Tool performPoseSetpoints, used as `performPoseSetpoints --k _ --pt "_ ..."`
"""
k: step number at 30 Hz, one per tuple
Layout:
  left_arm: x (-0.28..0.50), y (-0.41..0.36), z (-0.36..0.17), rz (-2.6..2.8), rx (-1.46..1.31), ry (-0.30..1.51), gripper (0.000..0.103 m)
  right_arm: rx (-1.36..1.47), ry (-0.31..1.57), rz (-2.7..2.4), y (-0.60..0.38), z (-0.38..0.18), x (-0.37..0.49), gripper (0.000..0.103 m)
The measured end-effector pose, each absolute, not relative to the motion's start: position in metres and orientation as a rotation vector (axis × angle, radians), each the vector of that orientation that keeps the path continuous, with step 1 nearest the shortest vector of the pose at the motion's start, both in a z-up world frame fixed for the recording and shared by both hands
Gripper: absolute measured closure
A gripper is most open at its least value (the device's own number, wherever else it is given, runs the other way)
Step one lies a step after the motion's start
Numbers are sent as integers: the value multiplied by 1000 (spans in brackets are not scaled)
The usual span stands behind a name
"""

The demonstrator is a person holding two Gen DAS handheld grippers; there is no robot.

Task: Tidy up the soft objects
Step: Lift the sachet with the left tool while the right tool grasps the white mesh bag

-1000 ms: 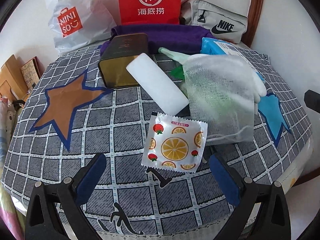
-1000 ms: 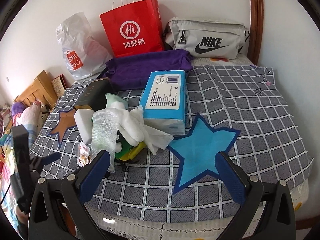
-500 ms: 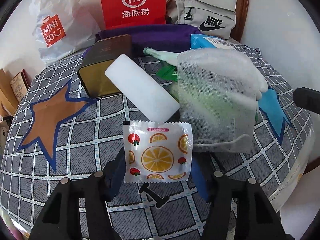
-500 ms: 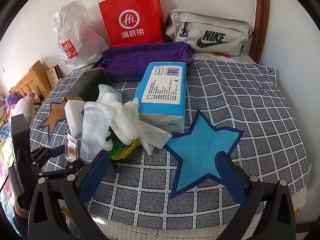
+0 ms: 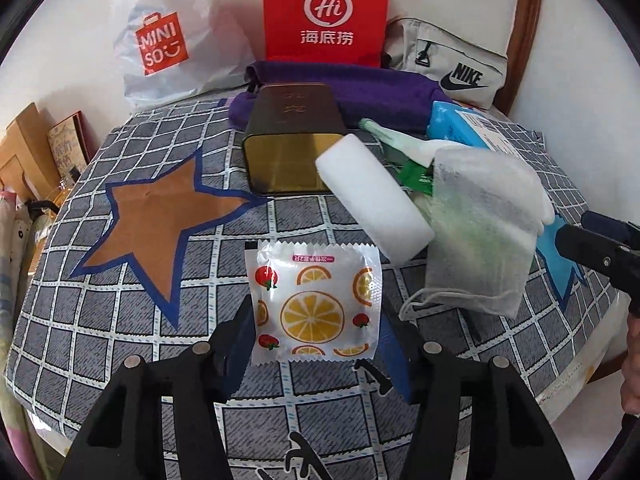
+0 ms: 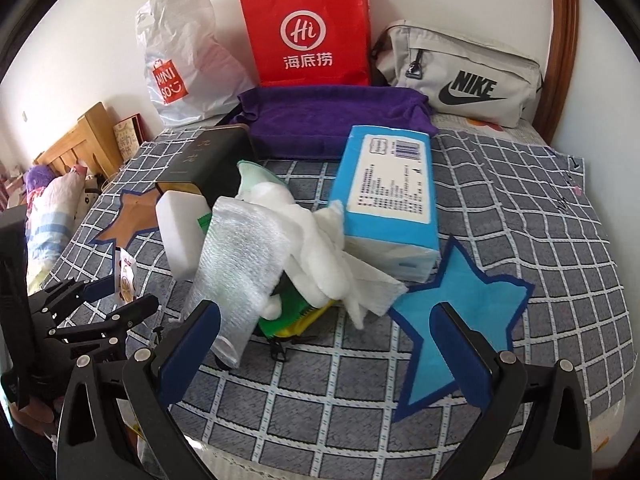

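At far left, a wooden headboard [image 6: 76, 142] beyond the bed edge, and an orange star patch [image 5: 160, 216] on the grey checked bedcover [image 5: 100, 320]. Low in the left wrist view, the left gripper [image 5: 316, 344] pinching a fruit-printed sachet [image 5: 316, 300] by its two side edges, blue pads against the wrapper, the sachet held just above the bedcover. Behind that, against the wall, a white shopping bag [image 5: 164, 44], then a red paper bag [image 5: 326, 12], with a purple towel [image 5: 360, 92] lying folded at their foot. In front of the towel, a dark gold tin [image 5: 292, 140] on its side, a white foam block [image 5: 372, 196] leaning across its open end. Just right of the block, a heap: a white mesh pouch [image 5: 480, 232], white gloves [image 6: 316, 236], something green and yellow underneath, too covered to name. Touching the heap on the right, a blue tissue pack [image 6: 388, 192]; behind, a grey waist bag [image 6: 460, 72]. Nearest the right wrist camera, the right gripper [image 6: 332, 352], fingers spread wide with nothing between them, above the bedcover beside a blue star patch [image 6: 452, 308].
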State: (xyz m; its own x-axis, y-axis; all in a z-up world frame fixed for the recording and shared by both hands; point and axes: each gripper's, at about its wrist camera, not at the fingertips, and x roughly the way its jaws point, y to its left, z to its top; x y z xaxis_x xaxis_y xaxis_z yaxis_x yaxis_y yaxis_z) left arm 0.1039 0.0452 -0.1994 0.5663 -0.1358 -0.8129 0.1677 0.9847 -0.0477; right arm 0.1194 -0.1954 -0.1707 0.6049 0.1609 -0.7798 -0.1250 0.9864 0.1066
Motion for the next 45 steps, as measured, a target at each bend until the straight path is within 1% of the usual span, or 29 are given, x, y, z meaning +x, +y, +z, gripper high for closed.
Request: performPoseSetpoints --k 2,5,6,7,8,9,10,14,16,17,19,30,31,33,35,36,37,38,39,44,45 --pt "105 51 -201 -171 19 957 48 51 907 160 -192 -172 123 2" --pt "109 58 -205 -157 -4 976 48 61 901 186 -185 -173 126 17" --pt "110 59 -206 -156 -11 979 48 58 895 195 -183 -173 128 24" --pt "111 60 -207 -155 -17 981 48 55 892 198 -180 -173 129 27" --pt "112 62 -208 -154 -25 985 48 53 889 197 -179 -173 130 28" --pt "113 62 -208 -154 -32 988 48 53 885 203 -177 -172 132 32" --pt "113 63 -209 -156 -38 990 48 54 880 210 -175 -172 133 38" --pt "116 63 -211 -162 -46 998 48 51 870 243 -168 -170 136 51" --pt "117 62 -212 -162 -49 1004 48 38 872 250 -165 -170 138 66" --pt "117 62 -213 -165 -54 1006 48 34 875 258 -164 -170 138 70" --pt "117 61 -214 -174 -60 1013 48 38 868 276 -164 -169 137 87" --pt "120 65 -217 -165 -81 1033 48 117 816 332 -195 -150 110 89" --pt "120 65 -218 -164 -84 1034 48 116 825 338 -198 -152 109 91" --pt "120 66 -217 -158 -82 1038 48 125 849 320 -204 -158 110 91" --pt "119 67 -216 -147 -80 1039 48 144 871 319 -207 -163 109 89" --pt "119 67 -216 -143 -81 1040 48 150 872 320 -208 -165 107 86" --pt "118 66 -216 -140 -80 1041 48 152 879 335 -207 -168 106 71" --pt "118 67 -215 -139 -80 1041 48 160 885 350 -207 -171 105 62" --pt "118 66 -215 -134 -80 1042 48 175 885 358 -206 -175 105 50" --pt "116 66 -216 -125 -73 1049 48 223 875 383 -192 -186 114 50" --pt "116 66 -216 -123 -71 1050 48 224 882 372 -189 -190 118 56"
